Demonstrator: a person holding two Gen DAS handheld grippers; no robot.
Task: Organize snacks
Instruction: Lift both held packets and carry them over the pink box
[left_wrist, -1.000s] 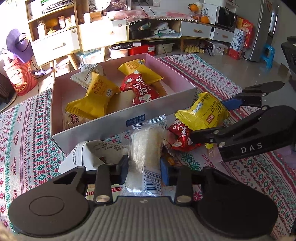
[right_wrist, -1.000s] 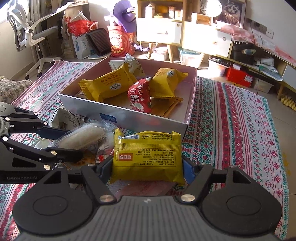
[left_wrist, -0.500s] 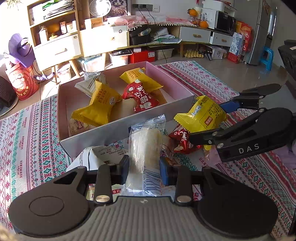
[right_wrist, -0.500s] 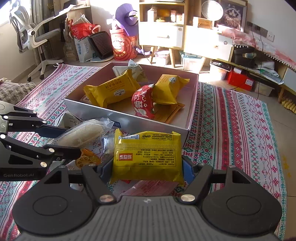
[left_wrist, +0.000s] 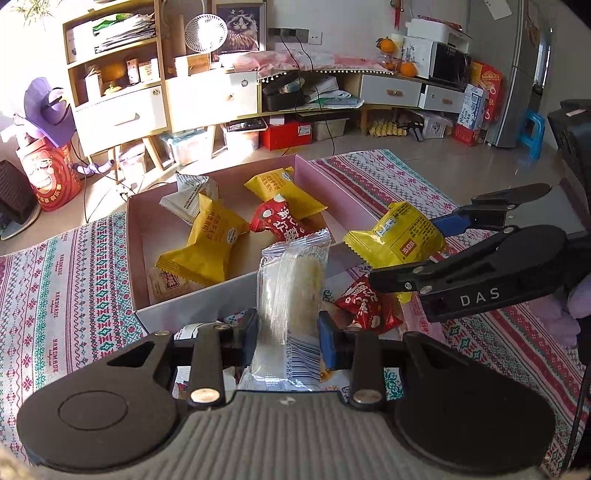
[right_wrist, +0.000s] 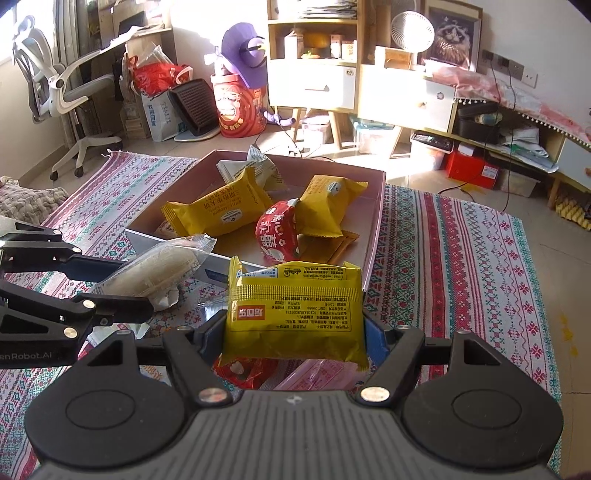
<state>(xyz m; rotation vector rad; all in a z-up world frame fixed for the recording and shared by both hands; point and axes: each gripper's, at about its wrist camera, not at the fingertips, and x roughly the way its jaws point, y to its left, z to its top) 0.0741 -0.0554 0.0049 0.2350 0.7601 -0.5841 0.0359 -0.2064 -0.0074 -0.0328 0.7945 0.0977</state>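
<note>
Nearest the cloth's front edge, the left gripper (left_wrist: 288, 332) clamps a clear rice-cake packet (left_wrist: 290, 295), and the right gripper (right_wrist: 291, 332) pinches a yellow snack pack (right_wrist: 293, 310). Below them a red snack (left_wrist: 364, 306) lies on the patterned cloth (left_wrist: 66, 280). Beyond, the pink box (left_wrist: 131, 258) holds yellow and red packets.

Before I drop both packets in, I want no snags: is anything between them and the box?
Only the box's near wall lies ahead of the clear packet and yellow packet; both are already held above it.
</note>
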